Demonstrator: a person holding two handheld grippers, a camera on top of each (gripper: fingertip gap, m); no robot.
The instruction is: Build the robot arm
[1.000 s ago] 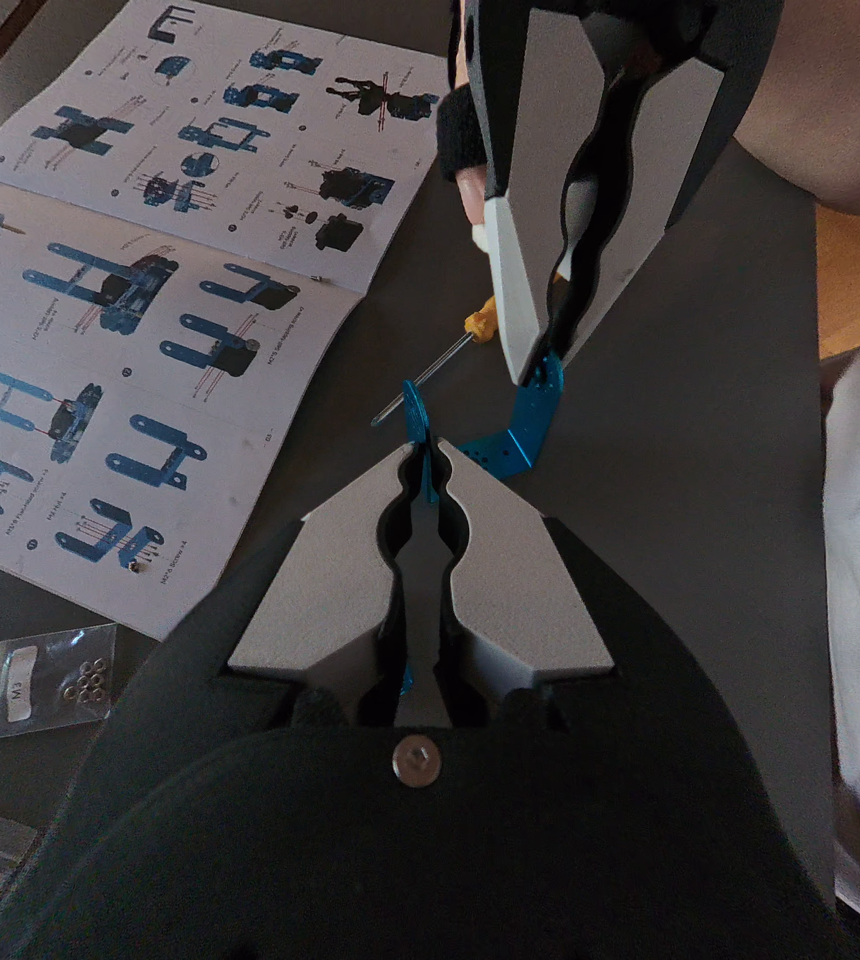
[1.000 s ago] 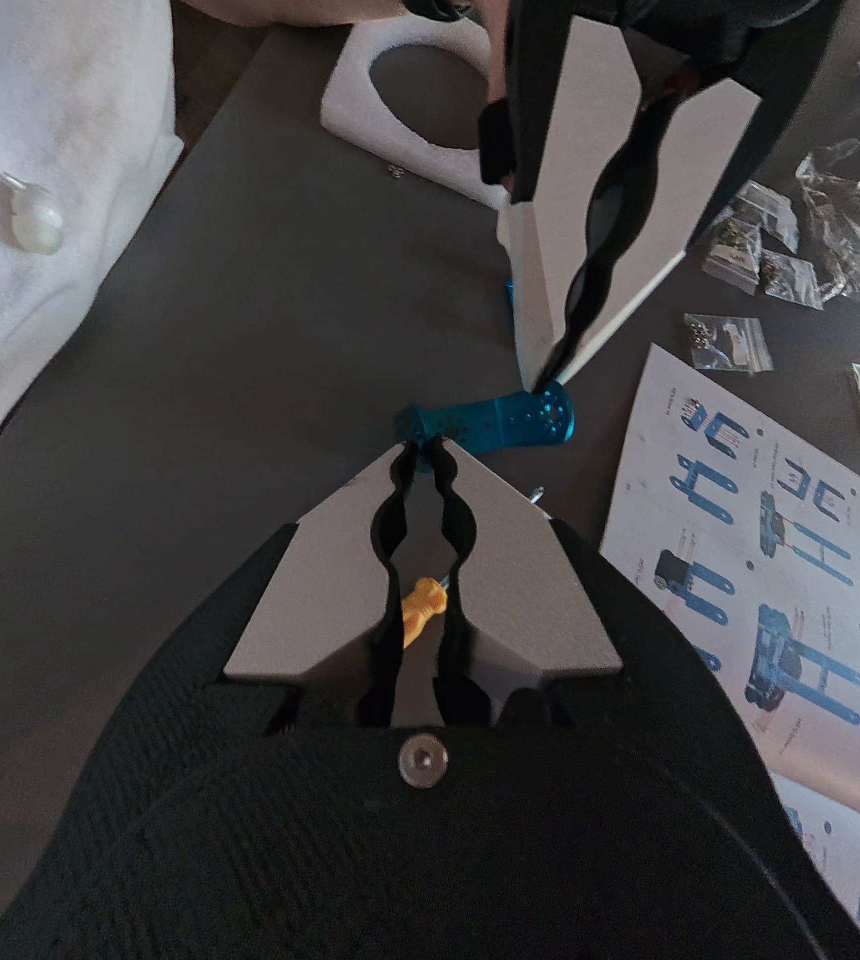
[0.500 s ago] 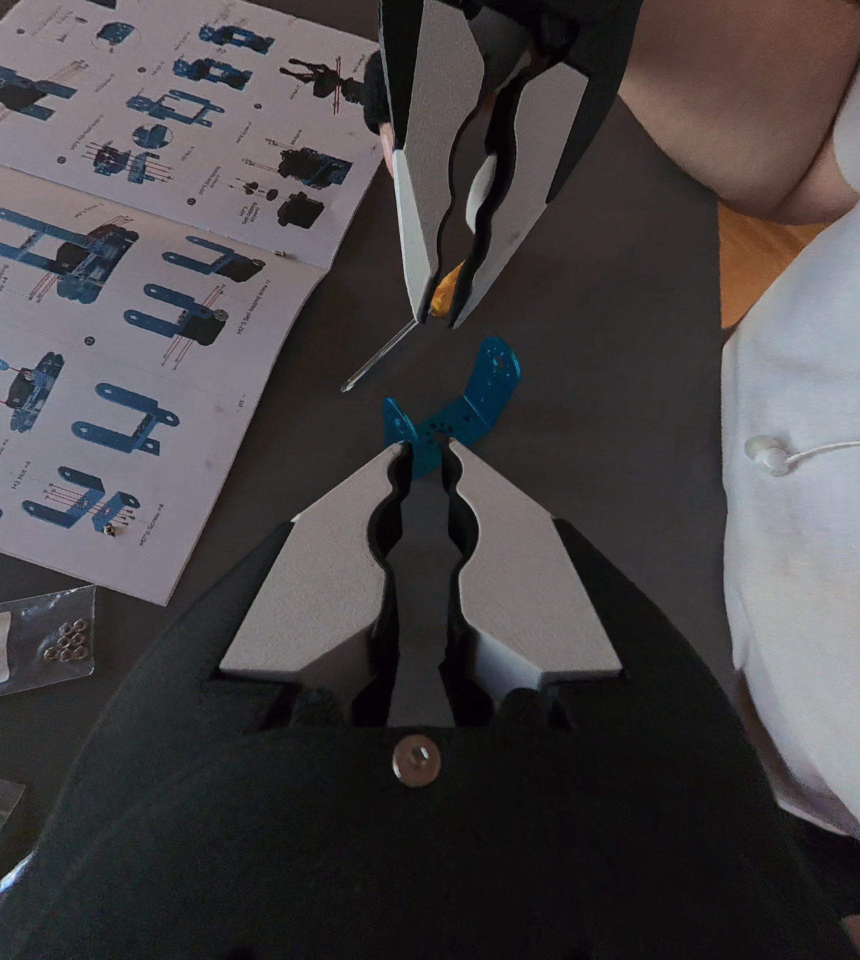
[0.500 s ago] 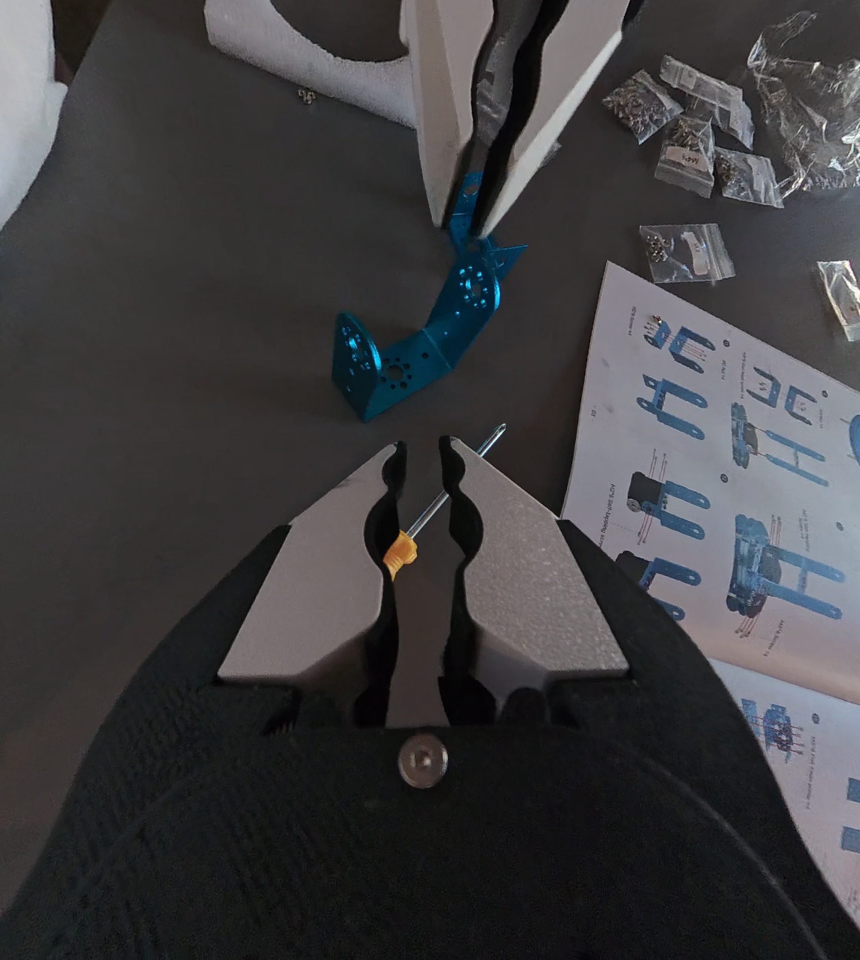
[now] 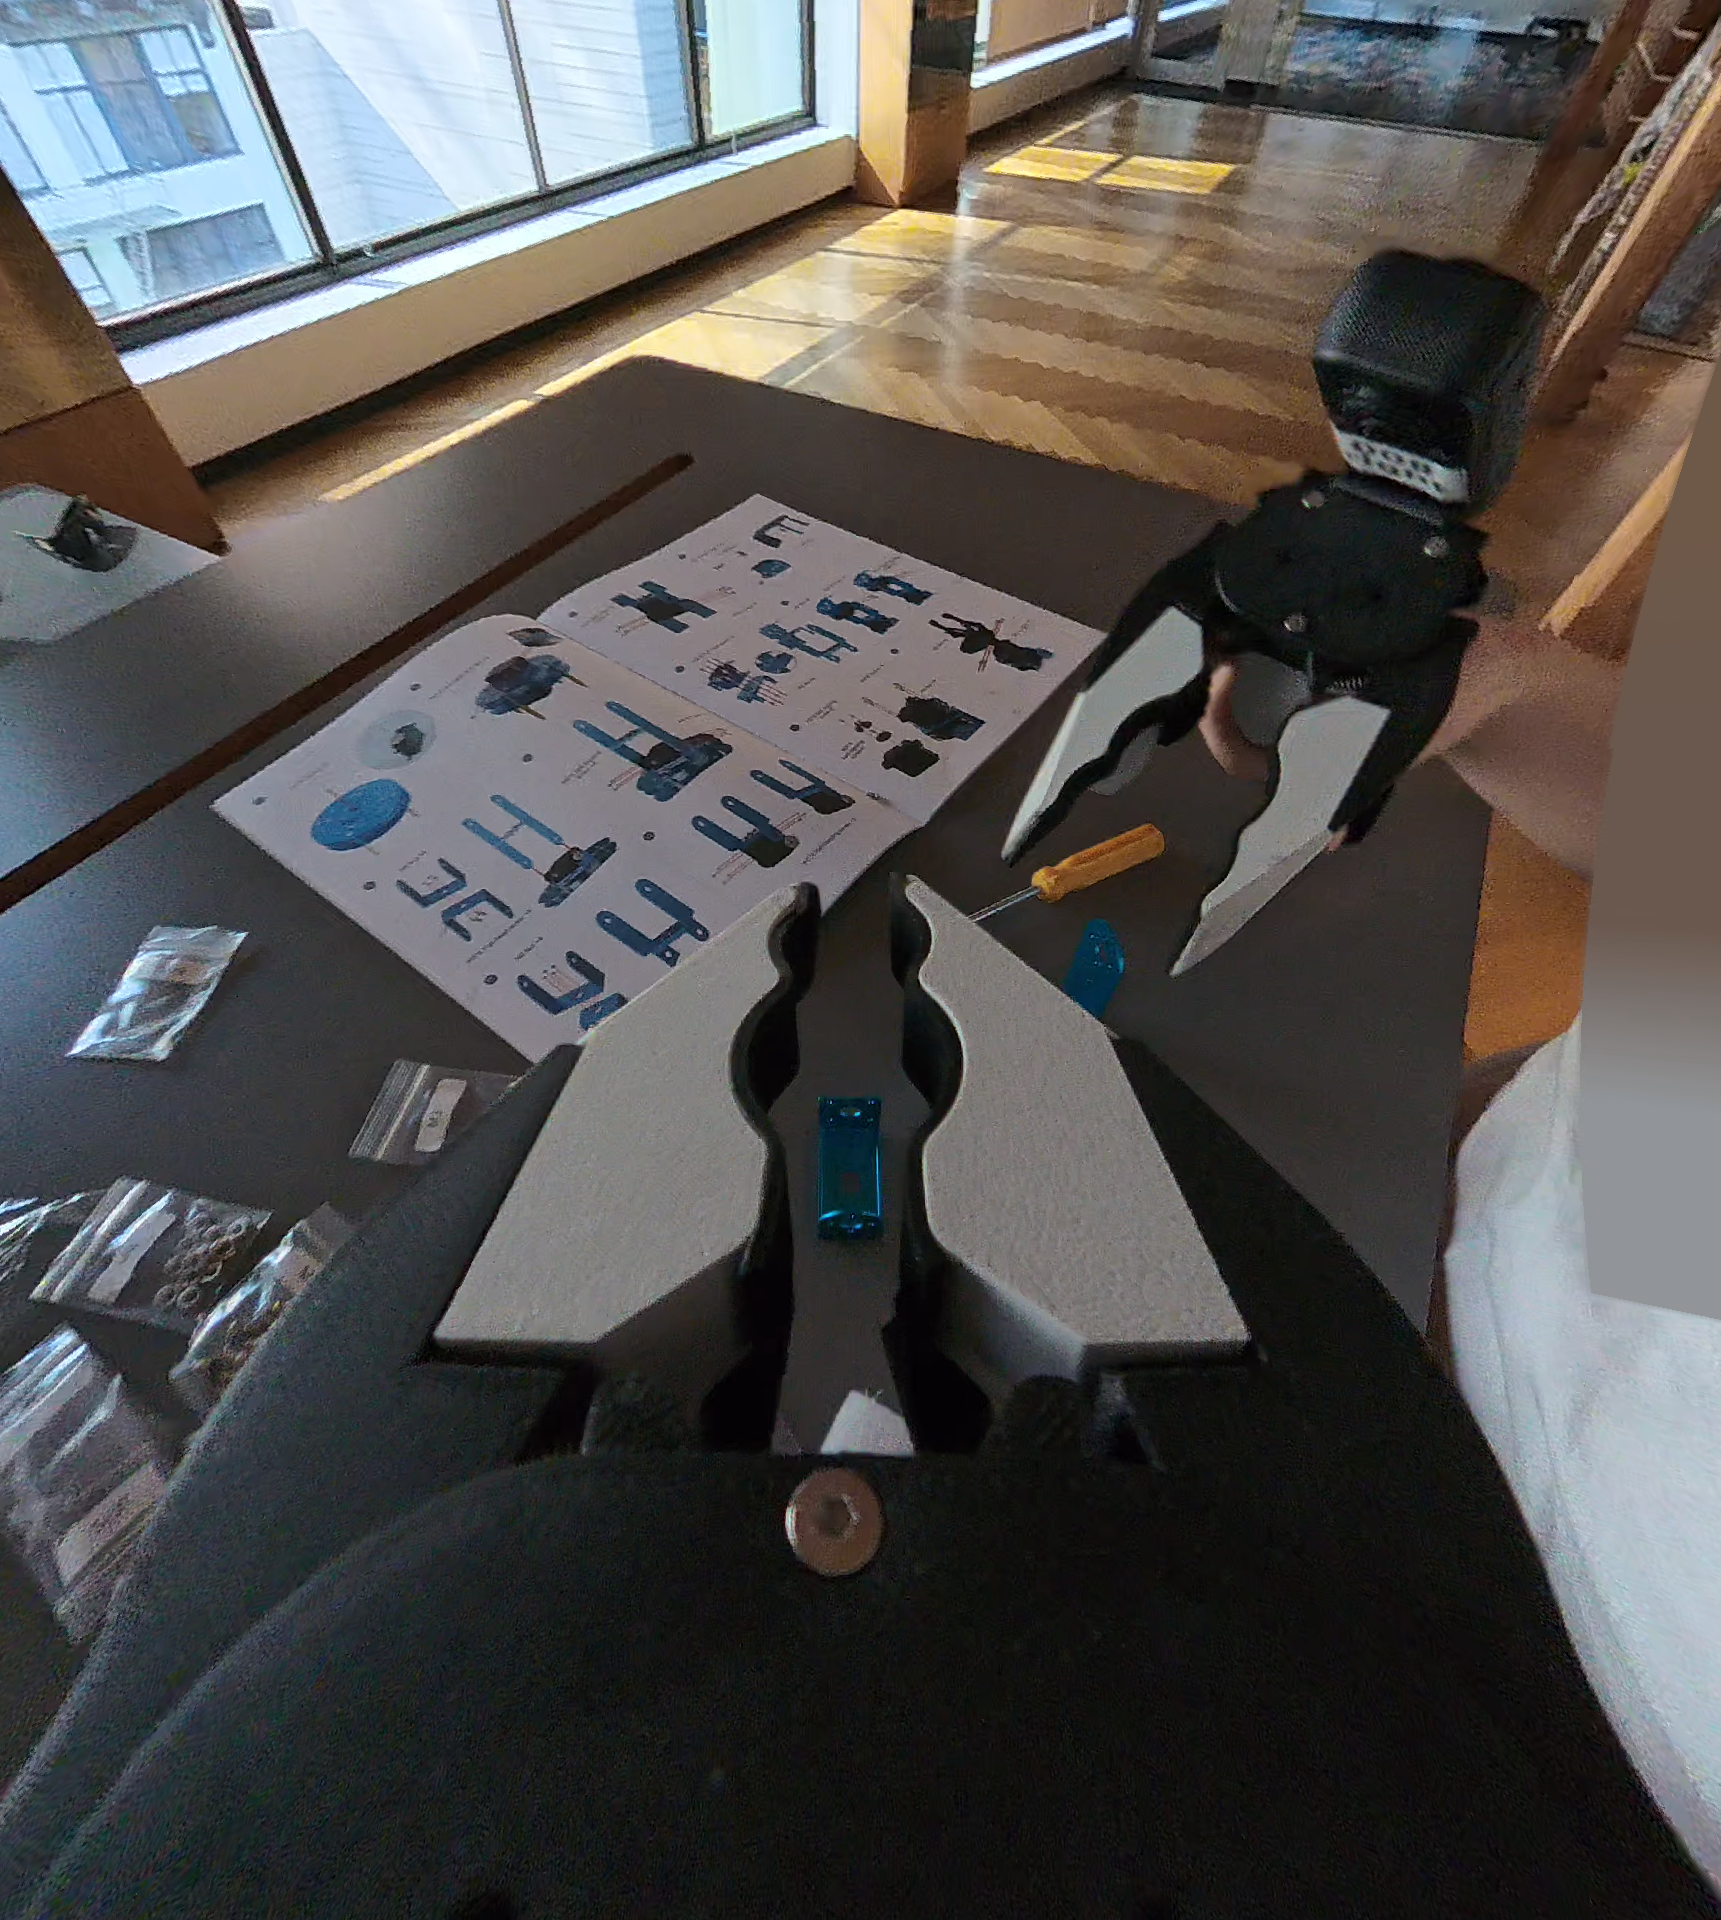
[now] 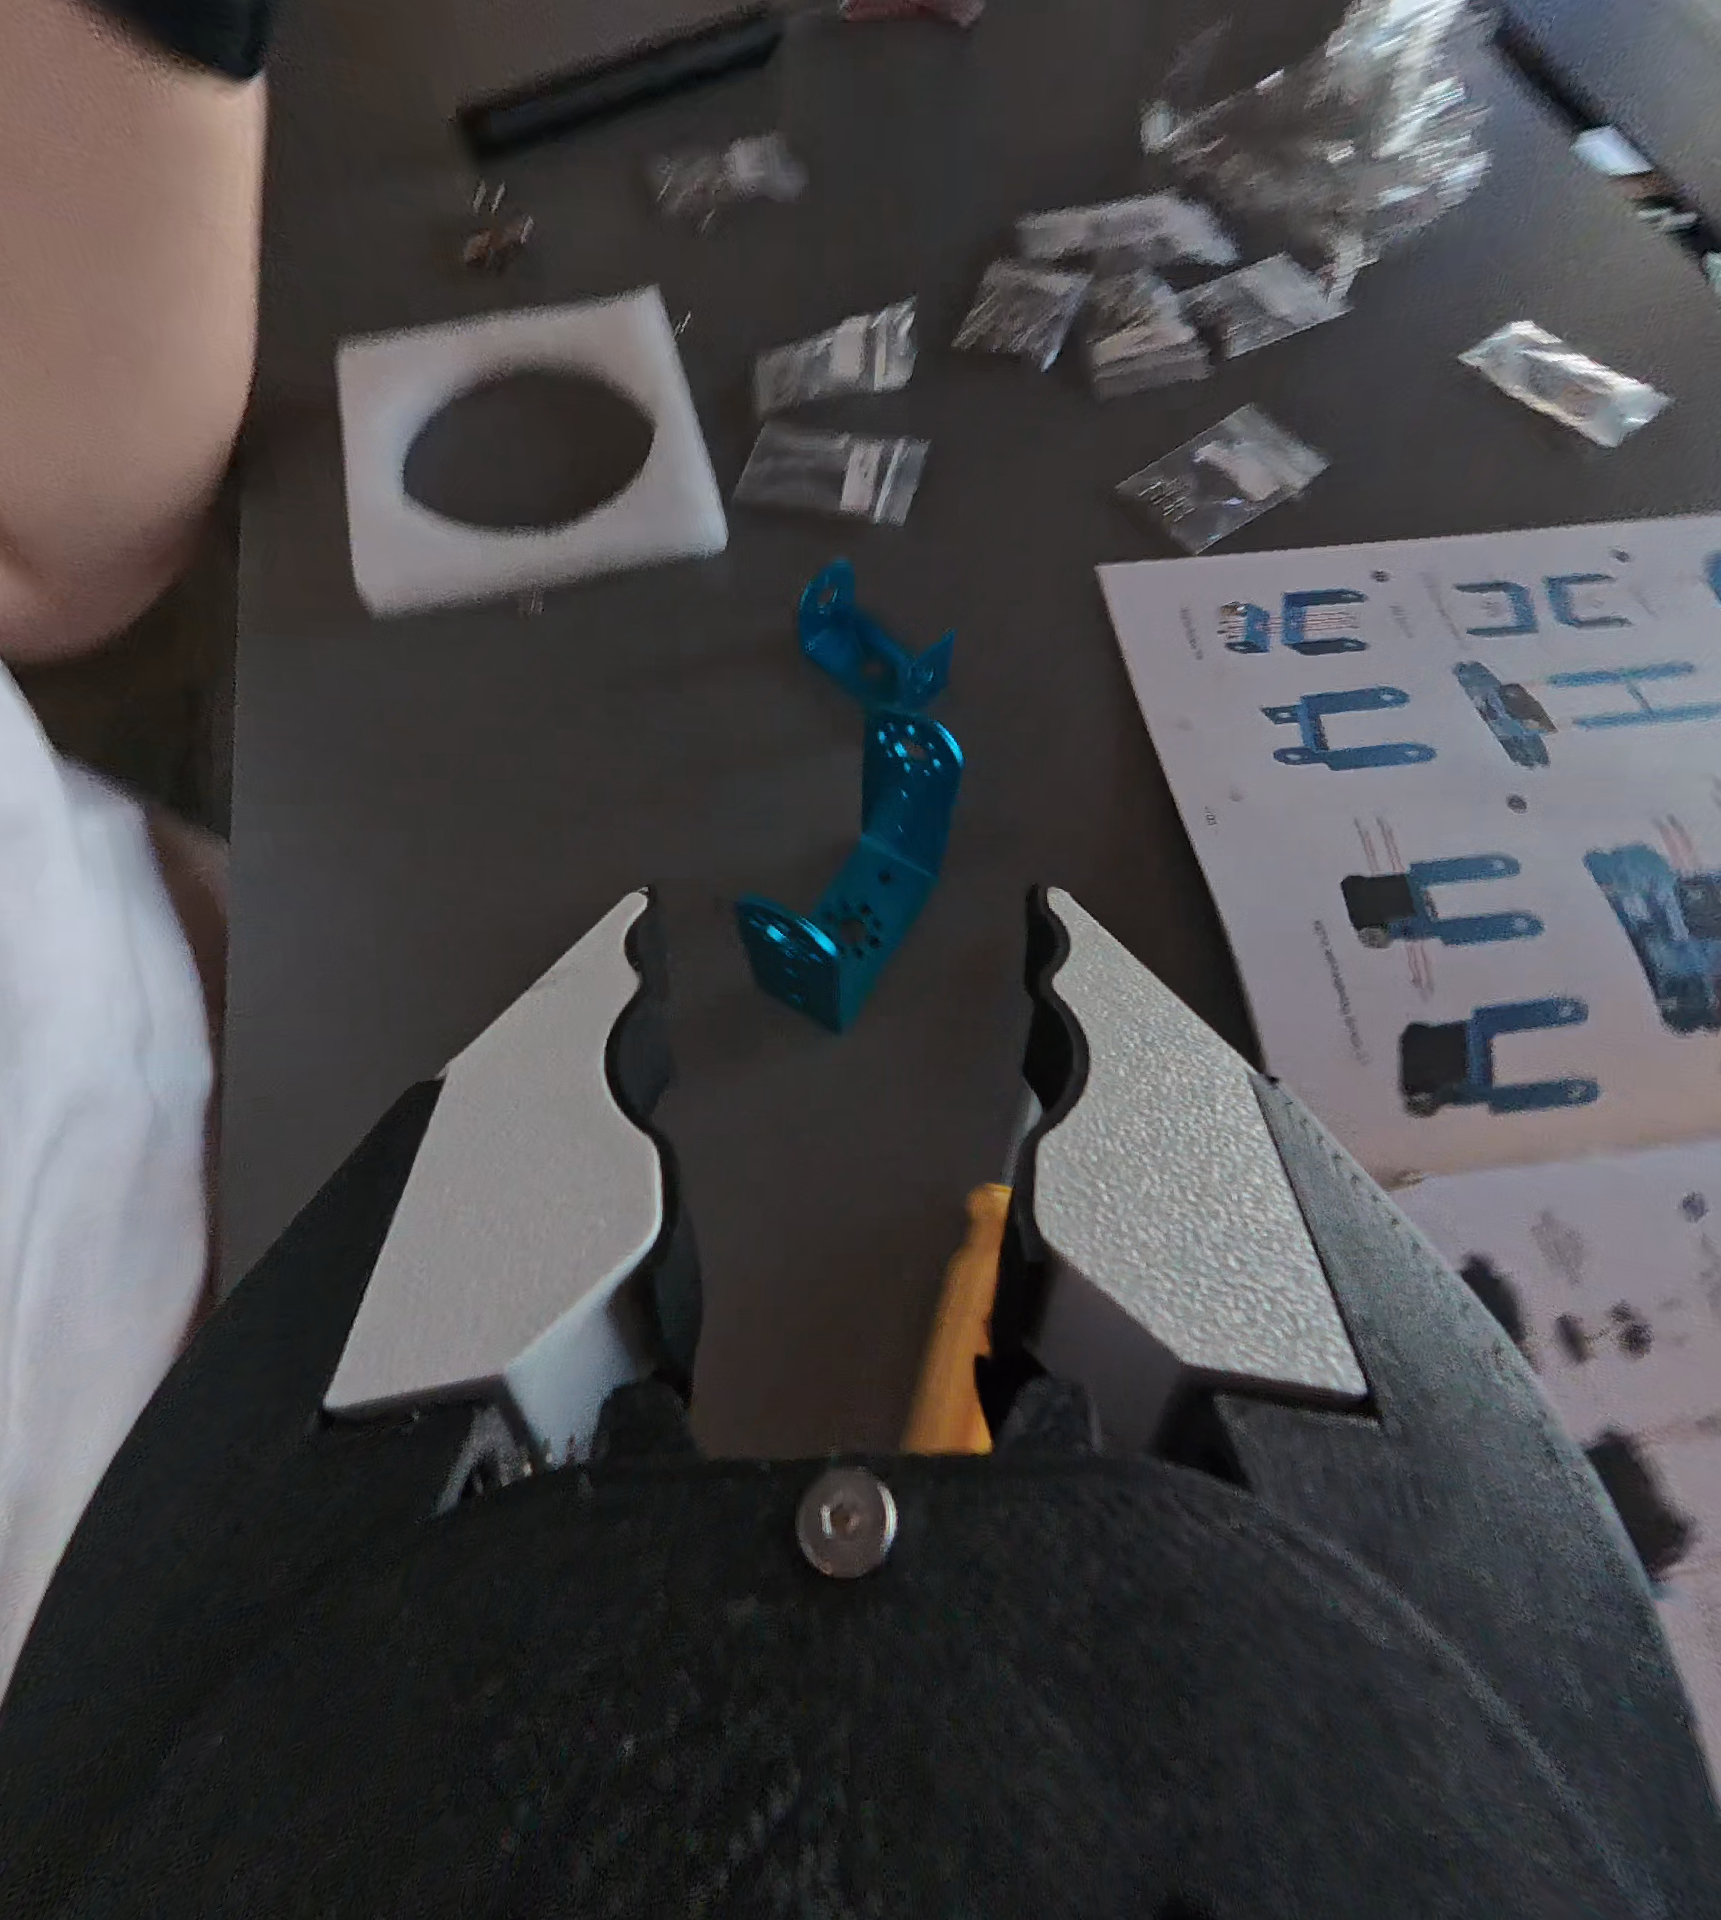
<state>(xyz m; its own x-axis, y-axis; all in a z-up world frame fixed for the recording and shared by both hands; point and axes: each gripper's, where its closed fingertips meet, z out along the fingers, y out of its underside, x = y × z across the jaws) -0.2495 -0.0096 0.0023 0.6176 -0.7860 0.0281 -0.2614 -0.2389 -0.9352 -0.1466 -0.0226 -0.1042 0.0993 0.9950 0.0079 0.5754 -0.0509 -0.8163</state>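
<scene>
The left claw (image 5: 851,904) hangs above the dark table (image 5: 1292,1049) with its jaws a narrow way apart and nothing between them; seen through the gap, a small blue metal bracket (image 5: 848,1166) lies flat on the table below, untouched. The right claw (image 6: 840,899) is spread wide and empty, poised over the near side of the table with the blue U-shaped bracket (image 6: 861,883) lying just beyond its tips and a smaller blue angle bracket (image 6: 871,644) touching or nearly touching that one's far end. An orange-handled screwdriver (image 6: 960,1320) lies on the table under the right claw, beside its right-hand finger. These brackets look like thin anodised metal: light, rigid and smooth, so likely to skid on the table or twist in a grip; a hold across the flat perforated plate or the two upright ears would probably sit best. An open instruction booklet (image 6: 1521,831) lies toward the right edge, a white foam square (image 6: 523,561) with a round cut-out lies farther back, and clear bags of hardware (image 6: 835,468) are scattered toward the far edge.
</scene>
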